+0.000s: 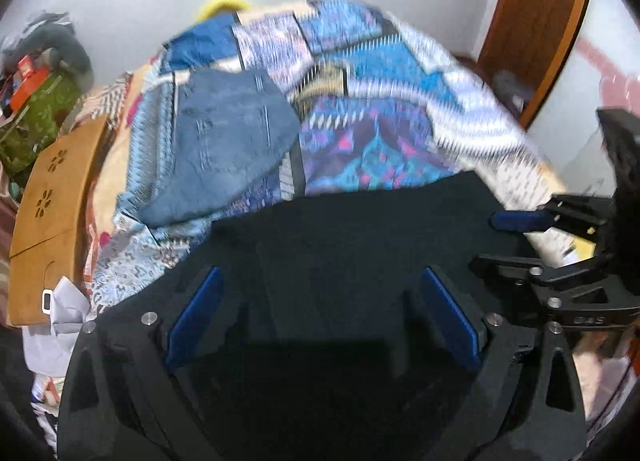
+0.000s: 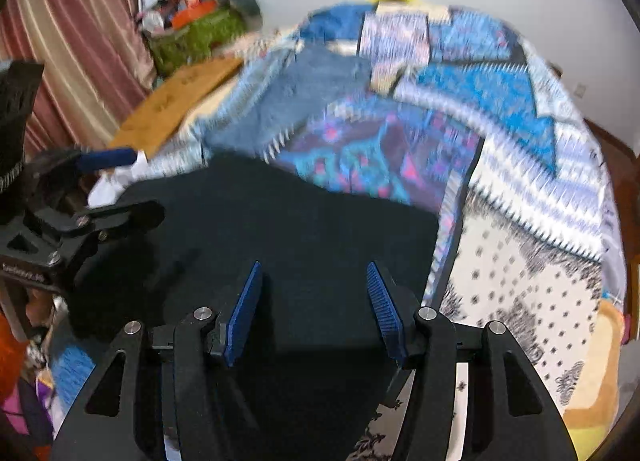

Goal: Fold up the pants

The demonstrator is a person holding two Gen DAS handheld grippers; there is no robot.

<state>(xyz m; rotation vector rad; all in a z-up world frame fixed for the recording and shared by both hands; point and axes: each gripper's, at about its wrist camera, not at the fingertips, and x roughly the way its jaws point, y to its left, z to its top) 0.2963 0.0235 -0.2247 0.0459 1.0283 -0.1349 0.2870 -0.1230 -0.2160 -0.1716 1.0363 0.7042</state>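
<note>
The dark pants [image 1: 360, 229] lie on the bedspread [image 1: 380, 101], the folded jeans [image 1: 228, 141] behind them.

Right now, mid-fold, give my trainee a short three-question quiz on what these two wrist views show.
1. True or false: the right gripper is clamped on the dark pants.
2. What lies beyond the dark pants on the patterned bedspread? A) folded blue jeans B) a towel C) a pillow
3. Fill in: the left gripper has its jaws ____.

Key: 1 false, its pads stand apart above the cloth; 2 A; 3 open.
</note>
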